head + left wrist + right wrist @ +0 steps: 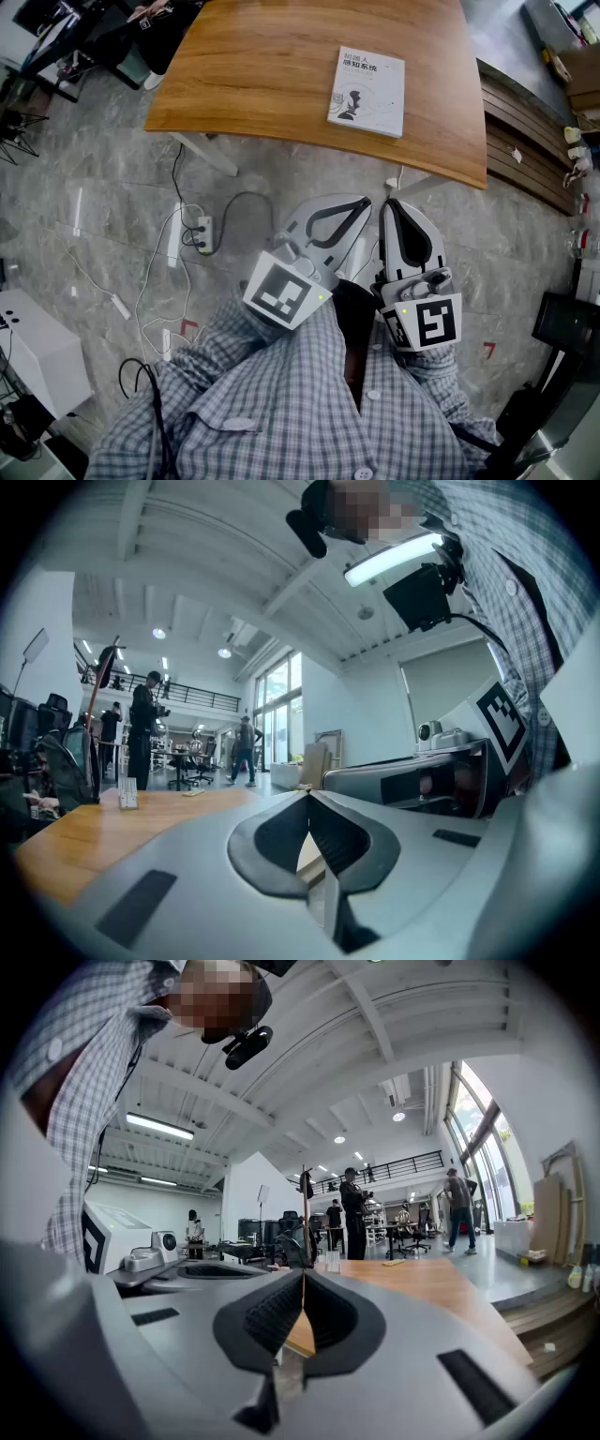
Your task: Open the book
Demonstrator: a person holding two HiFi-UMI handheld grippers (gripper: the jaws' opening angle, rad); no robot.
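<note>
**Opening stage:** approach not yet begun, judged from the gap between tools and target.

Floor (94, 187) — one expanse of grey stone, underlying everything.

Wooden surface (272, 66) — one, curved along its near edge, filling the upper field.

Checked shirt (281, 403) — one, at the bottom of the head view.

Left gripper (363, 201) and right gripper (390, 203) — two, held side by side close to the shirt. Level, tips pointing towards the surface but short of its near edge. Jaws of both pressed together, pads meeting, nothing between them, as seen in the left gripper view and the right gripper view alike.

Book (367, 91) — one, white-covered and closed. Lies flat and cover-up near the surface's near right edge, well apart from both grippers.

Power strip (202, 232) — one, on the floor below the surface's edge, with trailing cables (176, 169) too tangled to count.

**Next, as a judgement:** calls for carrying both grippers forward over the near edge to the book. Probably also for steadying the book near its spine with one gripper, working the shut tips of the other under the cover's free edge, then lifting the cover across. Side of the spine not certain from here; likely the left, given the upright title.
</note>
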